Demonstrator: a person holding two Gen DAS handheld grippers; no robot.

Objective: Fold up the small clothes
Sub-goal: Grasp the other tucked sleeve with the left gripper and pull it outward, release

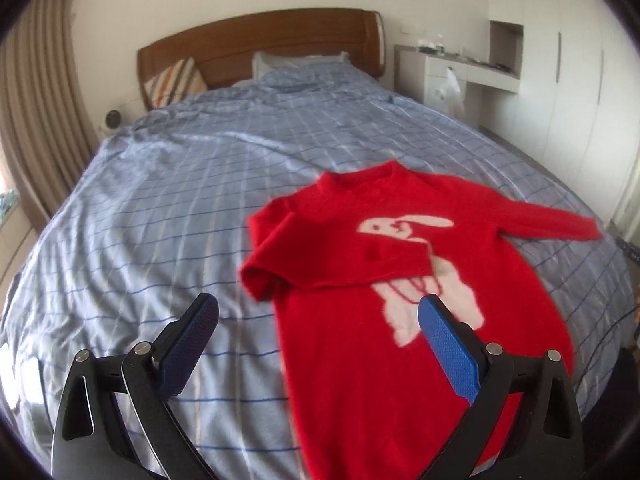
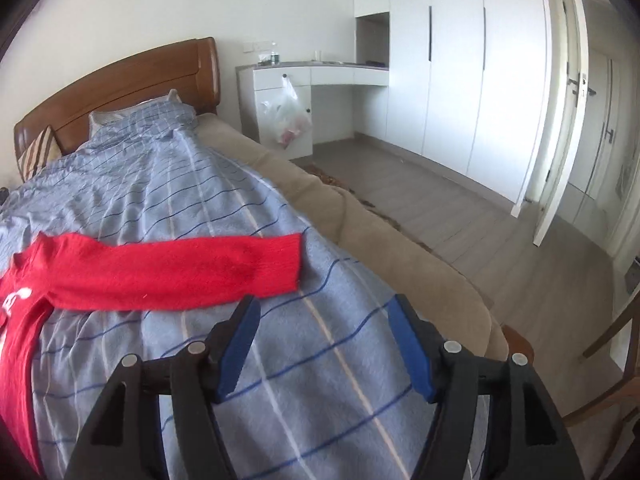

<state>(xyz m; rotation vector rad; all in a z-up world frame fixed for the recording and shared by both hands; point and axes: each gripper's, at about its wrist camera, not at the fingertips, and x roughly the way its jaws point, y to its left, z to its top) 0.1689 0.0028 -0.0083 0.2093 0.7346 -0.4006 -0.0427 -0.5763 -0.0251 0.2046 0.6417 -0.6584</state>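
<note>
Red sweater (image 1: 400,280): lay flat on bed (image 1: 160,200), one sleeve folded across chest, other outstretched. Soft, light, limp knit; best taken at cuff. Left gripper (image 1: 318,320), right gripper (image 2: 324,328): jaws spread, empty.

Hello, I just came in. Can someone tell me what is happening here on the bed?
A person with a gripper in each hand is folding a red sweater with a white rabbit on it, spread on the blue checked duvet. One sleeve is already folded across the chest; the other sleeve lies straight out to the side. The left gripper and the right gripper are both open, above the bed, holding nothing.
</note>
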